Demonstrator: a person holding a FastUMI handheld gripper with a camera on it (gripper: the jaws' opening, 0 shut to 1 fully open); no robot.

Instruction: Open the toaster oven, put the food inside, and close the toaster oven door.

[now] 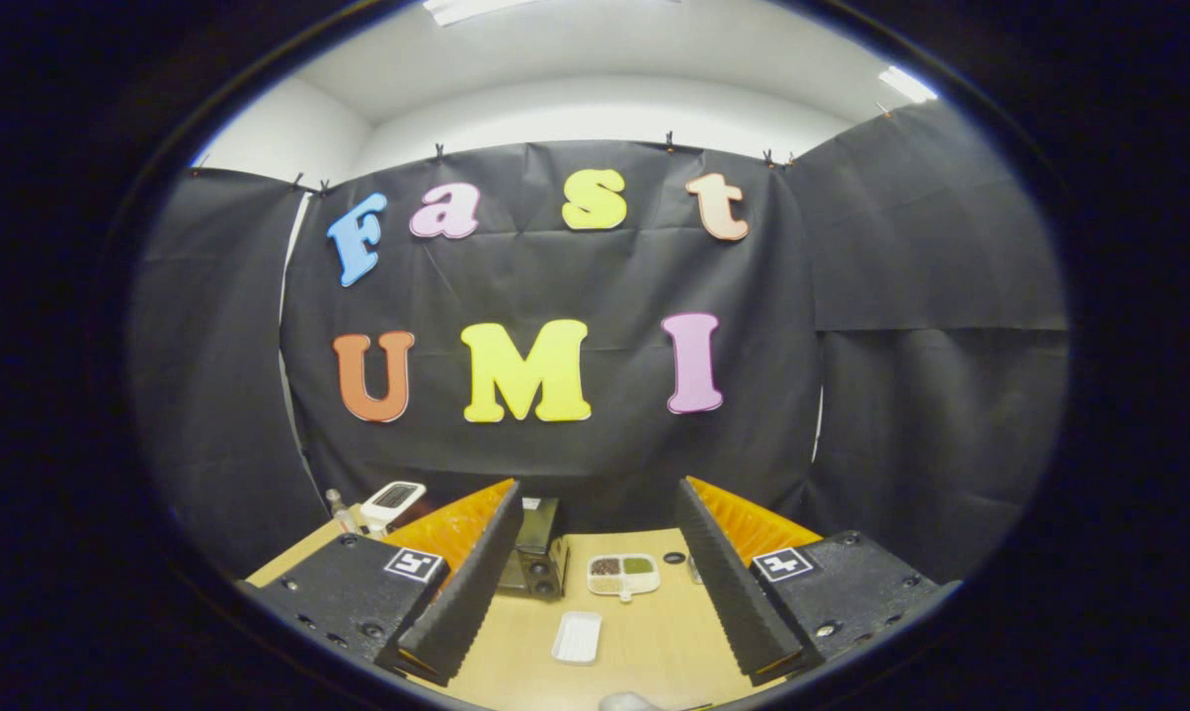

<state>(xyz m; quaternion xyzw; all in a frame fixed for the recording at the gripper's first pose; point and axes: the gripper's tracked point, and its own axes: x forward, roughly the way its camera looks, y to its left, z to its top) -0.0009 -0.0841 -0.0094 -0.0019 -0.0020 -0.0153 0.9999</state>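
Between the two fingers of the tongs (595,578), out on the tabletop (654,642), sits the oven (535,553), and it's a tough read from up here: small, dark, and partly covered by the left finger (466,583), so its left side is lost. Its boxy body stands upright, and the lit lower face with what look like two round knobs points toward the camera; whether the door is open or closed, I cannot tell.

Tongs are released, fingers spread wide, nothing between them, held well above the tabletop.

Just right of the oven lies a white dish (623,575) with divided wells holding dark, green and pale food, its long axis running left to right. Nearer the camera, a white tray (577,637) lies flat, long axis running away toward the oven.

Beyond the left finger, a white device (392,502) with a dark grille is partly hidden; next to it stands a small bottle-like thing, too tiny to name. A dark round spot (674,558) sits beside the right finger (733,583).
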